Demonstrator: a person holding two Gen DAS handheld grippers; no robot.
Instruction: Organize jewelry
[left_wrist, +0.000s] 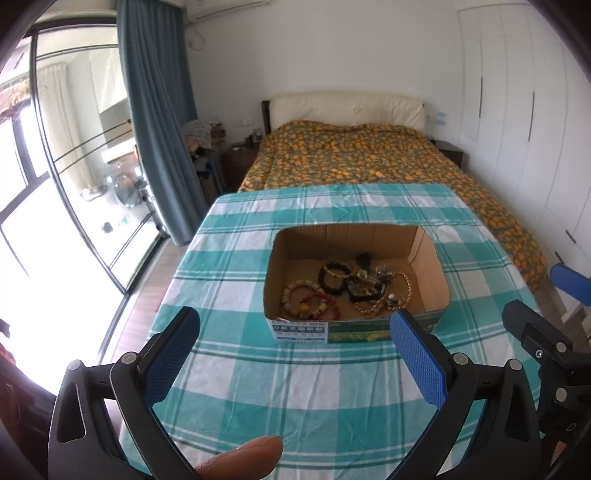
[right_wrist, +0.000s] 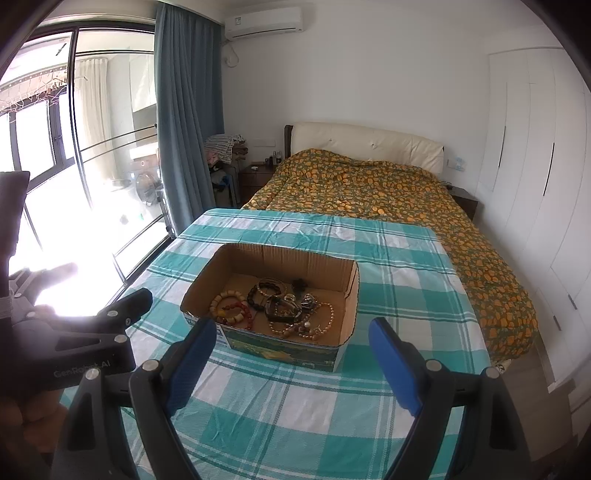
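An open cardboard box (left_wrist: 430, 273) (right_wrist: 351, 295) stands on the teal checked tablecloth (left_wrist: 295, 387) (right_wrist: 303, 406). In it lies a heap of jewelry (left_wrist: 351, 288) (right_wrist: 280, 306): beaded bracelets in cream, red and dark beads, a pearl string and dark pieces. My left gripper (left_wrist: 293, 325) is open and empty, held above the cloth just in front of the box. My right gripper (right_wrist: 291, 332) is open and empty, also in front of the box. The right gripper shows at the right edge of the left wrist view (left_wrist: 546, 332).
A bed (left_wrist: 351, 155) with an orange patterned cover stands behind the table. White wardrobes (right_wrist: 535, 166) line the right wall. A blue curtain (right_wrist: 188, 110) and glass doors are at the left. The table's left edge drops to the floor.
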